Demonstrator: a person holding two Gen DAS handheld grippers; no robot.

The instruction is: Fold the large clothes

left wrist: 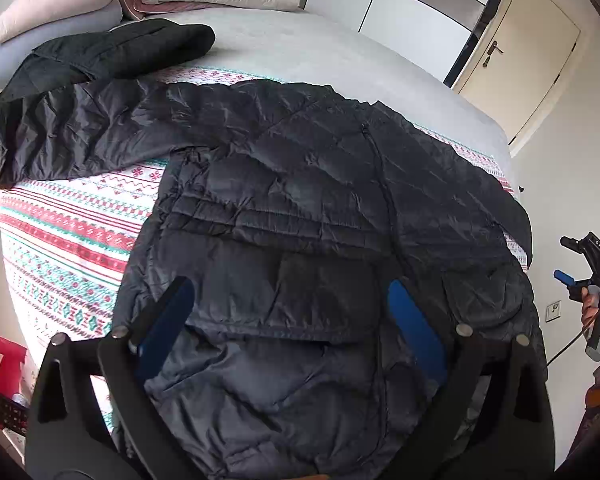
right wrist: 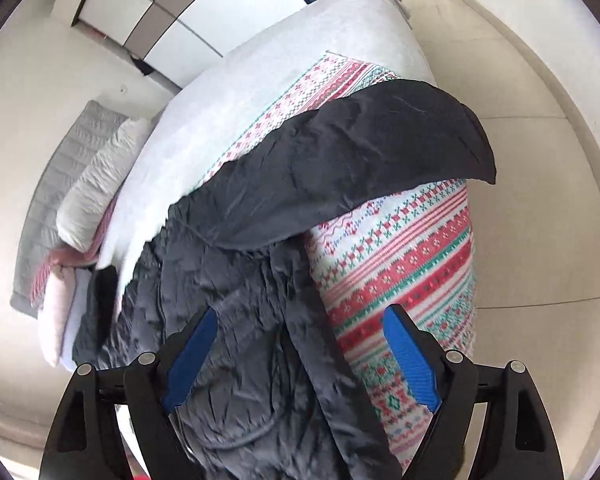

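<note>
A large dark quilted jacket point(left wrist: 300, 208) lies spread front-up on a patterned blanket point(left wrist: 60, 240) on the bed. One sleeve point(left wrist: 80, 140) stretches out to the left. The other sleeve point(right wrist: 400, 140) drapes toward the bed's corner. My left gripper point(left wrist: 290, 286) hovers over the jacket's lower part, its blue pads wide apart with nothing pinched. My right gripper point(right wrist: 302, 312) hangs open above the jacket's point(right wrist: 240, 280) side edge, where it meets the blanket point(right wrist: 400, 280). In the left wrist view, a hand point(left wrist: 596, 312) holds that right gripper off the bed's right side.
Another black garment point(left wrist: 112, 52) lies bunched at the bed's far left, beside pillows point(left wrist: 60, 4). Bare grey mattress point(left wrist: 320, 52) lies beyond the jacket. A red plastic stool point(left wrist: 0, 352) stands at the lower left. A door point(left wrist: 520, 48) and tiled floor point(right wrist: 540, 200) are on the right.
</note>
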